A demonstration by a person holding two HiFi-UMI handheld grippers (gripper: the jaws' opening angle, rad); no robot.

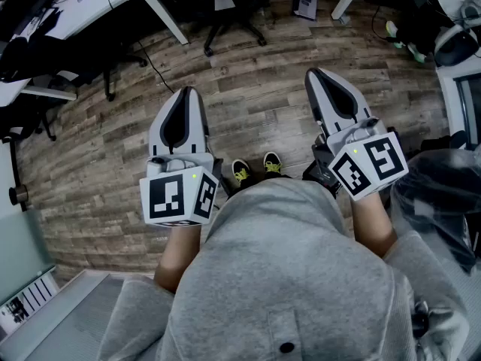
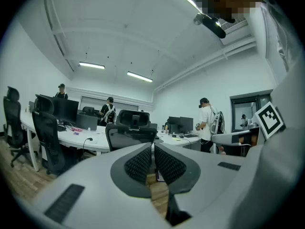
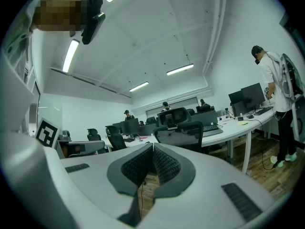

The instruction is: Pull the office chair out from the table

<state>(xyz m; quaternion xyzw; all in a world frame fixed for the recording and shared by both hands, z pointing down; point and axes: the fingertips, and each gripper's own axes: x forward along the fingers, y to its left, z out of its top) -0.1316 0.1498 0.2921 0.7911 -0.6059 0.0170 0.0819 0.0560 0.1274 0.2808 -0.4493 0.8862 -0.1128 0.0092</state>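
Both grippers are held out ahead of us, roughly level, over the plank floor [image 1: 255, 100], well short of the target.

Left gripper [image 1: 186, 91]: fingers [image 2: 139, 165] together, nothing between them. Right gripper [image 1: 313, 73]: fingers [image 3: 167, 165] together as well, empty. Neither touches anything.

Office chair [image 2: 129, 133]: straight ahead of both grippers, tucked in at the near edge of the white bench [image 2: 78, 138]. We see it from behind. The dark mesh backrest faces us with the headrest above it, so the seat points away from us, under the bench. Its long axis is upright, with no tilt that we can see.

In the right gripper view the same office chair [image 3: 180, 128] stands just above the fingertips, against the bench edge [image 3: 240, 127]. In the head view the office chair [image 1: 229, 17] shows only its star base and castors at the top of the frame, between two slanted white bench legs. We cannot make out the seat there.

Our shoes [image 1: 255, 169] are on the floor between the two grippers.

Farther along the benches are monitors, other dark chairs and several people. One person in a white shirt [image 2: 207, 123] stands to the right of the office chair.
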